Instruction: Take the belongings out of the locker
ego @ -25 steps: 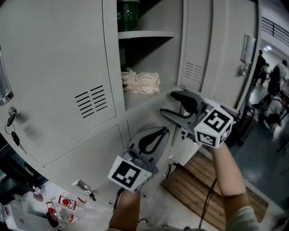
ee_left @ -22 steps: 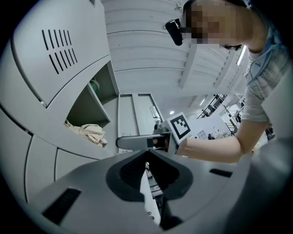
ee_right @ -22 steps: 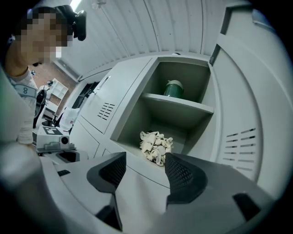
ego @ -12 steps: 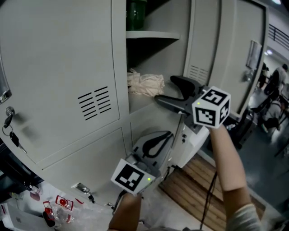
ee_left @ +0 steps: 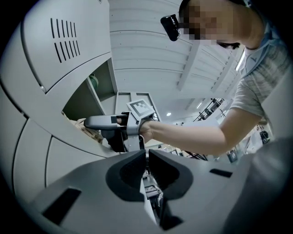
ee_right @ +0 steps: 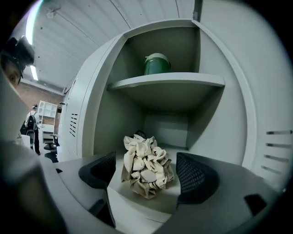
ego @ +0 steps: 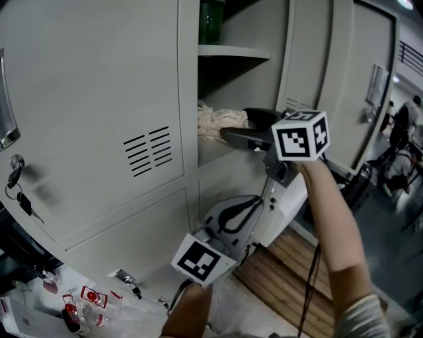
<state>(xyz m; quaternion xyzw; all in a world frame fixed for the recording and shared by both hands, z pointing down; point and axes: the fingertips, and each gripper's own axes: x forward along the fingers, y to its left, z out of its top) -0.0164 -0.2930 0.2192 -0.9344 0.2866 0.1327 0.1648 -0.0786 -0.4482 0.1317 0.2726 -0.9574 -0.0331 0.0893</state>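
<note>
The grey locker (ego: 284,59) stands open. A crumpled cream cloth (ego: 218,122) (ee_right: 146,165) lies on its lower floor. On the shelf above stands a green container (ego: 213,20) (ee_right: 157,64). My right gripper (ego: 241,129) (ee_right: 147,176) is at the locker's mouth; its jaws have just been opening and stand wide. The cloth sits just beyond and between the fingertips, untouched. My left gripper (ego: 231,214) (ee_left: 146,157) hangs lower, in front of the locker below, jaws shut with nothing in them. It looks up at the right gripper (ee_left: 98,122).
The locker's door (ego: 370,86) stands swung out to the right. Keys (ego: 16,178) hang from the neighbouring door's lock at the left. A wooden platform (ego: 291,264) lies on the floor below; bags and small items (ego: 86,304) lie at lower left. People (ego: 403,125) stand far right.
My right gripper has risen and moved in to the locker's opening, its jaws spreading wider. The left gripper has kept its place low down.
</note>
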